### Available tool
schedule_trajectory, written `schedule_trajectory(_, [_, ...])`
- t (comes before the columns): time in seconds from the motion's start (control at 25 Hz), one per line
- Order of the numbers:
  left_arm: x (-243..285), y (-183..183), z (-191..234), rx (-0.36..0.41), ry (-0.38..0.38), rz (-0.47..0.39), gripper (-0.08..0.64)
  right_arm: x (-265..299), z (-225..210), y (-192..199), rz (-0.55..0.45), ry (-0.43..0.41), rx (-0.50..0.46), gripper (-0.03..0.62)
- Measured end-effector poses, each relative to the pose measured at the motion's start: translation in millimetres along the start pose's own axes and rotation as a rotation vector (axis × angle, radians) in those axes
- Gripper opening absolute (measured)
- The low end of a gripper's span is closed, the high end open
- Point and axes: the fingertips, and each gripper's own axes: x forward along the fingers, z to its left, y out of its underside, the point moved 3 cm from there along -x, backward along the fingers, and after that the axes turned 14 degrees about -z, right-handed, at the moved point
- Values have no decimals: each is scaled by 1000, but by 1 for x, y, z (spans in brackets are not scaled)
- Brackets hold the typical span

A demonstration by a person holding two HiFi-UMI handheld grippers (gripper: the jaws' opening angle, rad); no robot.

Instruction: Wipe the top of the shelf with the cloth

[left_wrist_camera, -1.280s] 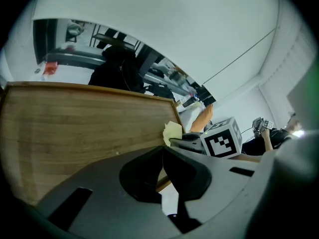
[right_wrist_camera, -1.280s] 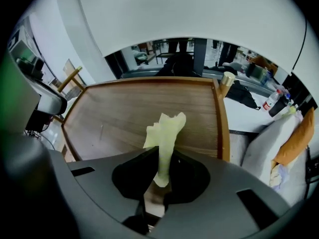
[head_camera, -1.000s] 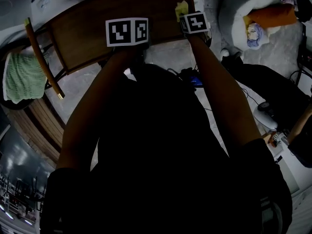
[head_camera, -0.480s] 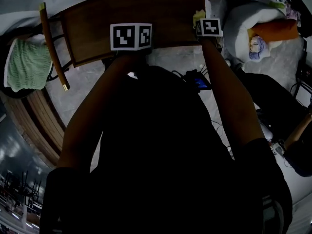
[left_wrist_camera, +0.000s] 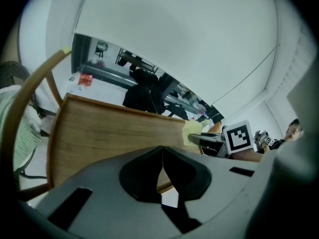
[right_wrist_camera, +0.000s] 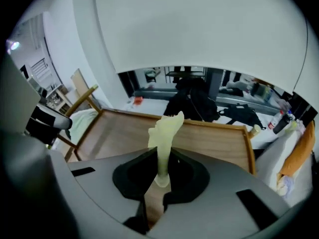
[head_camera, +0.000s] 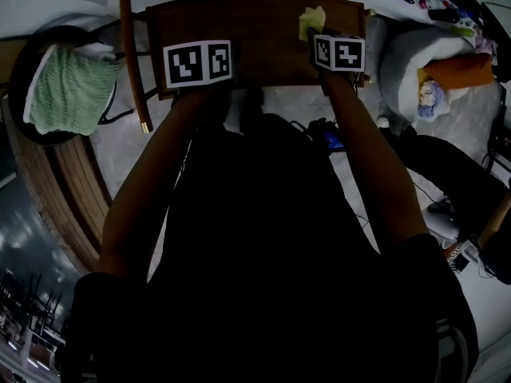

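The shelf top [head_camera: 255, 30] is a brown wooden board at the top of the head view. In the right gripper view a pale yellow cloth [right_wrist_camera: 167, 131] stands up between the jaws, and my right gripper [right_wrist_camera: 160, 176] is shut on it above the board [right_wrist_camera: 214, 141]. The head view shows the cloth [head_camera: 311, 21] on the right part of the shelf, just ahead of the right marker cube [head_camera: 339, 53]. My left gripper [left_wrist_camera: 162, 166] is shut on nothing and hovers over the shelf's front edge [left_wrist_camera: 114, 133], left of the cloth [left_wrist_camera: 192, 132].
A green towel [head_camera: 68, 90] lies in a dark round seat left of the shelf, beside a curved wooden rail [head_camera: 132, 62]. A white cushion with an orange pillow [head_camera: 455, 70] sits on the floor to the right. Cables and a device [head_camera: 331, 138] lie below the shelf.
The right gripper with the cloth has slid from the shelf's right edge back toward the middle. The left gripper has stayed at the front edge. The head camera has swung, so the shelf sits more centred.
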Motion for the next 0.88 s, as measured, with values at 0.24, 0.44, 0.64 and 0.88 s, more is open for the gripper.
schedule_trajectory(0.24, [-59,-29,64,23,-37,-15,11,41,128,-27,-63,-145,46,44])
schedule_trajectory(0.44, [-99,-50,108,22,-70,-30,11,76,221,-31,-52,-252,53,44])
schedule_trajectory(0.64, [-120,-59,148,20,-84,-27,11,113,294,-20,5,-392,87,43])
schedule_trajectory(0.88, [-124,-56,180,-10,-96,-4,11,149,354,3,90,-507,58,43])
